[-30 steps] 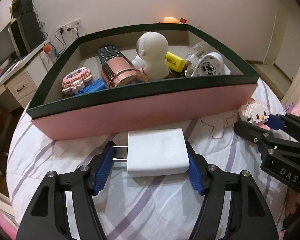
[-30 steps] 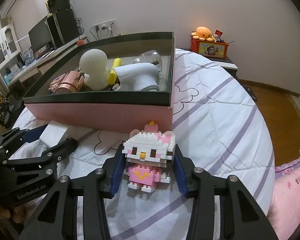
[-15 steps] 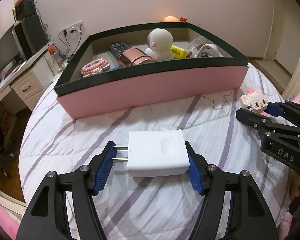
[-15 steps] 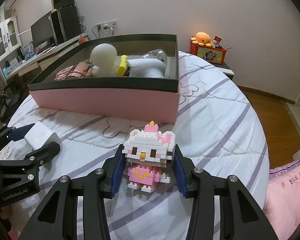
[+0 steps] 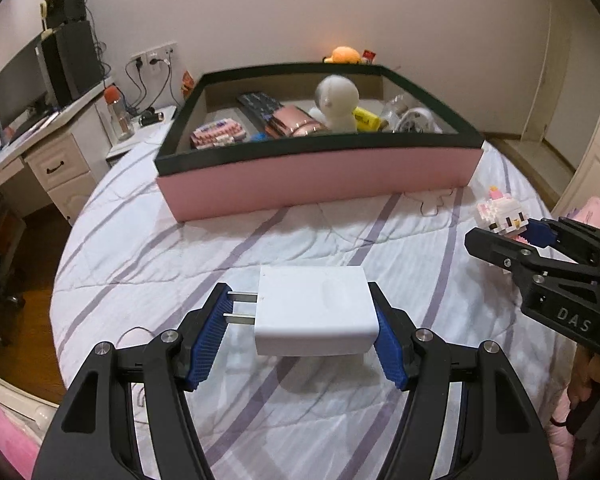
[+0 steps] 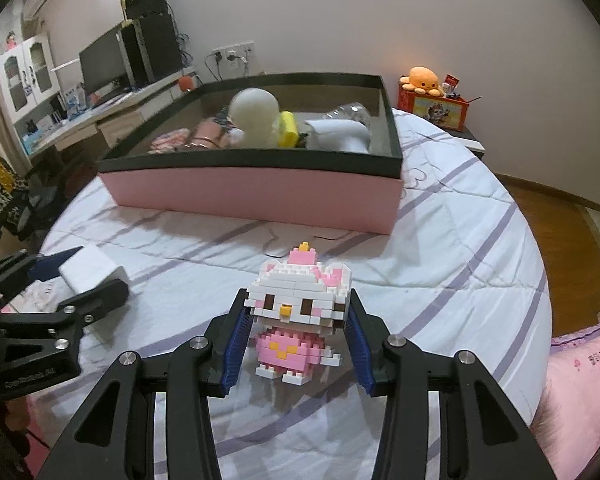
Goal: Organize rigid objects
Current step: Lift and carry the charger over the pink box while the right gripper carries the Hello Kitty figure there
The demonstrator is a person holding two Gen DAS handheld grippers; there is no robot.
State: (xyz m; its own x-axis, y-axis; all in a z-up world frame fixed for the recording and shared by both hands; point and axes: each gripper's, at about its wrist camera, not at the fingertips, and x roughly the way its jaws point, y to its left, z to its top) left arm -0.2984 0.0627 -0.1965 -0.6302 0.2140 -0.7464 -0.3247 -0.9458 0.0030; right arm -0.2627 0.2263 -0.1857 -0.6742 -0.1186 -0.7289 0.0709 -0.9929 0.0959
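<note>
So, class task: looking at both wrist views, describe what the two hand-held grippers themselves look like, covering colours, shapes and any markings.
Both match: the left hand-held gripper and right hand-held gripper have matte black, angular two-pronged frames with triangular cut-outs and round silver bolts. Their fingers carry ribbed blue pads. White "DAS" lettering marks the right one's side; the left one's side bears small white lettering, too blurred to read. No cables show.

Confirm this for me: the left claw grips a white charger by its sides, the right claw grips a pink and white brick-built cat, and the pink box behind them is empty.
Wrong on the box: the left wrist view shows a remote, a white figurine and more inside. The left claw does grip the white charger, and the right claw the brick-built cat.
</note>
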